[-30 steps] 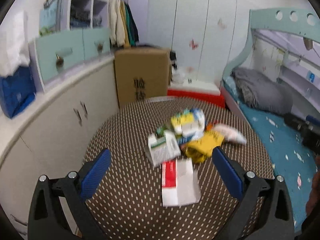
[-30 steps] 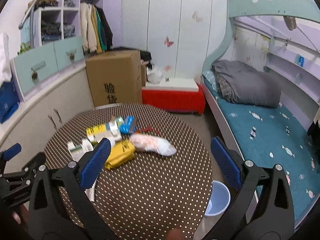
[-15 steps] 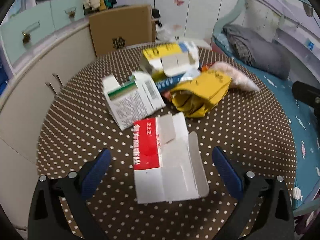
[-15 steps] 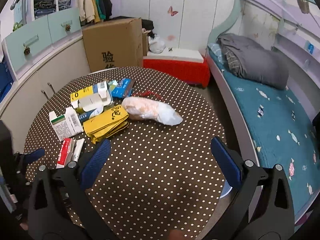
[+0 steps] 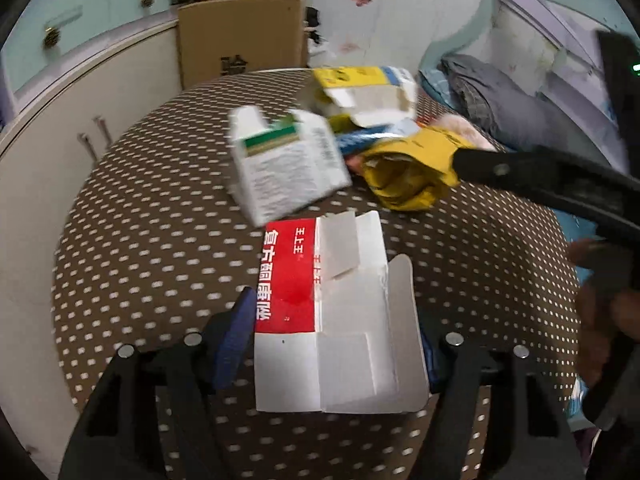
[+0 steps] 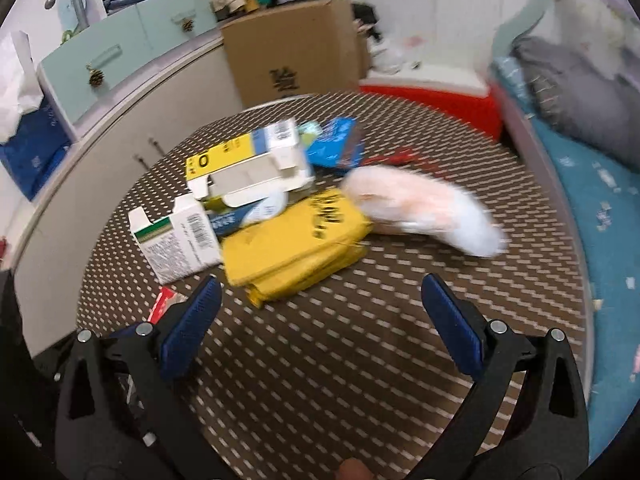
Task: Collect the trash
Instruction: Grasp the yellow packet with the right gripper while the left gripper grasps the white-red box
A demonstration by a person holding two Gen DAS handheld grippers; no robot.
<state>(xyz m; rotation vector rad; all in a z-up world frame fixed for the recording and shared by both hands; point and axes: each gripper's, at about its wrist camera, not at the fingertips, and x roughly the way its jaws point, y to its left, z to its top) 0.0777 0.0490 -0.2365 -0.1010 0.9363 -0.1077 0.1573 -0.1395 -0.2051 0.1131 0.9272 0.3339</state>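
Both tongs are down at the round table. Left gripper has its blue pads on either side of the flattened red and white carton; the near end of the card sits between them, the left pad right at its edge, the right pad mostly hidden behind a flap, so I cannot tell whether they are pinching it. Right gripper hangs with its pads spread wide apart over bare cloth, gripping nothing, just near of the yellow bag.

That carton lies opened out flat at the near side of the table, thin stiff card with a glossy red panel and loose white flaps. Just beyond it is the white box with a green stripe, one end torn open. To its right, the yellow bag is soft and crumpled, with black print. Further back lies a yellow and white box, opened up, resting on a blue wrapper. A pale, puffy pink and white bag lies to the right, touching the yellow one.

Brown cloth with white dots covers the table. Past its far edge stands a big cardboard box; white curved cabinets run along the left, and a bed with a blue sheet along the right.
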